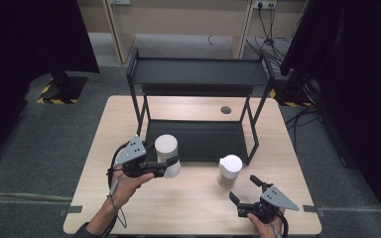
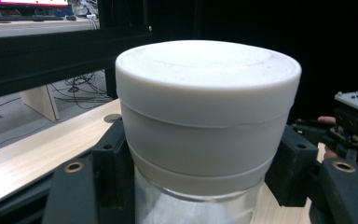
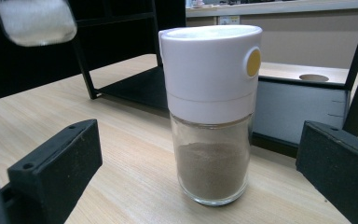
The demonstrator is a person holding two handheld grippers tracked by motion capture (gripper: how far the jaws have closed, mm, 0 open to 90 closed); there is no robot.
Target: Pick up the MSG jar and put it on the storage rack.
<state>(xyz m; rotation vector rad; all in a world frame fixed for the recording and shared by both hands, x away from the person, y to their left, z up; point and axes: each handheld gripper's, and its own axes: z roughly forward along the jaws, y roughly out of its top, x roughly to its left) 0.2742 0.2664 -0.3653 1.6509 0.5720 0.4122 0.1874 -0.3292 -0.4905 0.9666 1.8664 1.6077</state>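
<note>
**Left claw lifts a white-capped jar in front of the black shelf rack**

A black two-tier metal shelf rack (image 1: 197,99) stands at the far half of a pale wooden tabletop (image 1: 188,203), and everything else is placed in relation to it.

Just in front of the rack's lower shelf, toward its left end, the left claw (image 1: 164,167) is pinching a clear glass shaker jar with a wide white plastic cap (image 1: 167,155). In the left gripper view the black jaws press against both sides of the jar (image 2: 205,140) just under the cap, where the glass begins. The jar stands upright and appears to hang clear of the tabletop, likely so its contents stay put while it is carried toward a shelf. Gripping at the neck leaves the base free for setting down.

In front of the rack's right end, a second glass shaker jar with a white cap and a round yellow button (image 3: 212,102) stands on the tabletop, holding brown powder in its lower part. The right claw (image 1: 242,190) sits on the side of this jar away from the rack, jaws spread wide and touching nothing. In the right gripper view the jar is framed between the two open jaws, which suggests the claw is lined up to grasp it.
</note>
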